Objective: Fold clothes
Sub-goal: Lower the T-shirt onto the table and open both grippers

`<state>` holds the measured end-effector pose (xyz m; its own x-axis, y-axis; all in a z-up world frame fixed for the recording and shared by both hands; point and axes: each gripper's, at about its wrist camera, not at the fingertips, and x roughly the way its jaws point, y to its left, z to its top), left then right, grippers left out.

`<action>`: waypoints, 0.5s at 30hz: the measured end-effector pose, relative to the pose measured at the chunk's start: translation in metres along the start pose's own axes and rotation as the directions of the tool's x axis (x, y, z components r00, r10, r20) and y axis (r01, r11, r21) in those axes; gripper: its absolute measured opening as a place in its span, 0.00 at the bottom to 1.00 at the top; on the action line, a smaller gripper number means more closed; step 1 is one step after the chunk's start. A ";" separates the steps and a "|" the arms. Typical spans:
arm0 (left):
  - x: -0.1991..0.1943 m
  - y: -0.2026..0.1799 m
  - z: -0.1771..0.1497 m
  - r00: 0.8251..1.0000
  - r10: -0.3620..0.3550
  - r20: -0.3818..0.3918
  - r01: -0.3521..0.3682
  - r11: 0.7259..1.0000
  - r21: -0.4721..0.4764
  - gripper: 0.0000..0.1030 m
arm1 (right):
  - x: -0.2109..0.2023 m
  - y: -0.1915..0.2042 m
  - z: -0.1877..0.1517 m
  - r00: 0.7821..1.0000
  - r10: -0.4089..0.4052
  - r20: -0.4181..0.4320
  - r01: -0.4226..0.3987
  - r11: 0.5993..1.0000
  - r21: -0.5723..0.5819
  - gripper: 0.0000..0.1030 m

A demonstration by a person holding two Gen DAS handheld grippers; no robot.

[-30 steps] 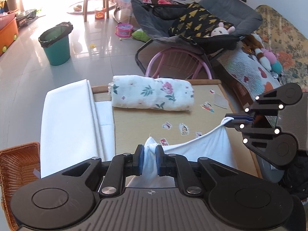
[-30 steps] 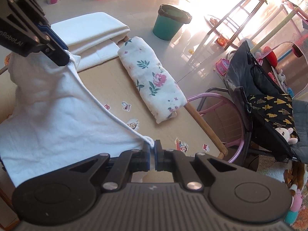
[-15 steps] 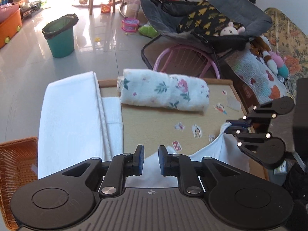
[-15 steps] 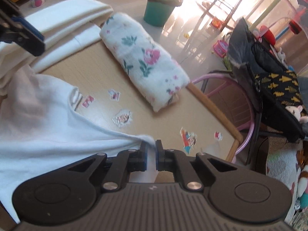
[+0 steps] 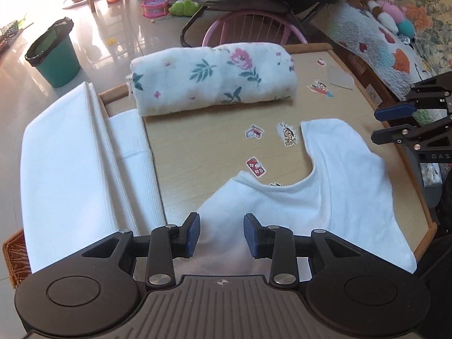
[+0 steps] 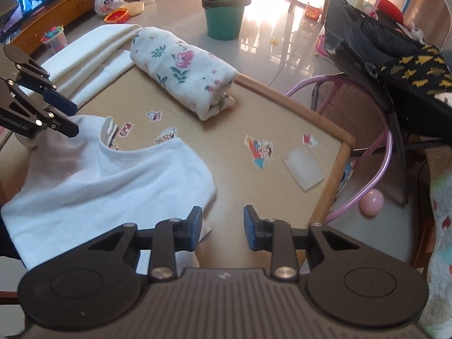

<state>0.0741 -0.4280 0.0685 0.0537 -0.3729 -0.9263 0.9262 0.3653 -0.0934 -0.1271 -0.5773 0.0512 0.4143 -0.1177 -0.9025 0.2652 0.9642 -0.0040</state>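
Note:
A white sleeveless top point(image 5: 333, 195) point(image 6: 107, 180) lies flat on the low wooden table point(image 5: 197, 152) point(image 6: 254, 118), its neckline toward the far side. My left gripper point(image 5: 221, 236) hovers over the top's near left part. Its jaws are opening, the pads stand apart and press on nothing. My right gripper point(image 6: 223, 226) is over the bare table just right of the top's edge; its jaws are opening with nothing between them. Each gripper also shows at the edge of the other's view, the right gripper point(image 5: 395, 121) and the left gripper point(image 6: 60, 114).
A rolled floral cloth point(image 5: 214, 79) point(image 6: 183, 67) lies at the table's far side. Folded white cloths point(image 5: 76, 163) point(image 6: 93, 50) cover the left end, over a wicker basket point(image 5: 15, 257). Stickers point(image 6: 258, 149) dot the tabletop. A green bin point(image 5: 53, 56), a pink chair point(image 6: 375, 152) and toys stand beyond.
Both grippers held the top's shoulders off the table. They lowered it, the left let go first, then the right, and the top now lies flat with both pairs of jaws apart.

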 end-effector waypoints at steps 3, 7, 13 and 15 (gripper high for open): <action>0.007 -0.003 -0.003 1.000 0.011 -0.020 -0.011 1.000 0.012 0.36 | 0.008 -0.001 -0.005 1.000 0.004 0.012 -0.004 1.000 0.026 0.30; 0.012 -0.005 -0.005 0.999 0.028 -0.027 -0.028 1.000 0.011 0.36 | 0.020 0.004 -0.008 1.000 0.013 0.008 -0.014 0.999 0.035 0.29; 0.010 -0.008 -0.004 0.999 0.048 -0.020 -0.047 0.999 0.022 0.36 | 0.021 0.025 -0.008 1.000 -0.029 -0.010 0.028 0.998 -0.050 0.22; 0.010 -0.008 -0.004 0.998 0.053 -0.017 -0.053 0.998 0.025 0.36 | 0.022 0.026 -0.006 0.999 -0.025 -0.024 0.025 0.999 -0.032 0.15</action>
<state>0.0651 -0.4310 0.0586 0.0966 -0.3382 -0.9361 0.9310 0.3633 -0.0352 -0.1162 -0.5530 0.0289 0.3867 -0.1364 -0.9121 0.2472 0.9681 -0.0399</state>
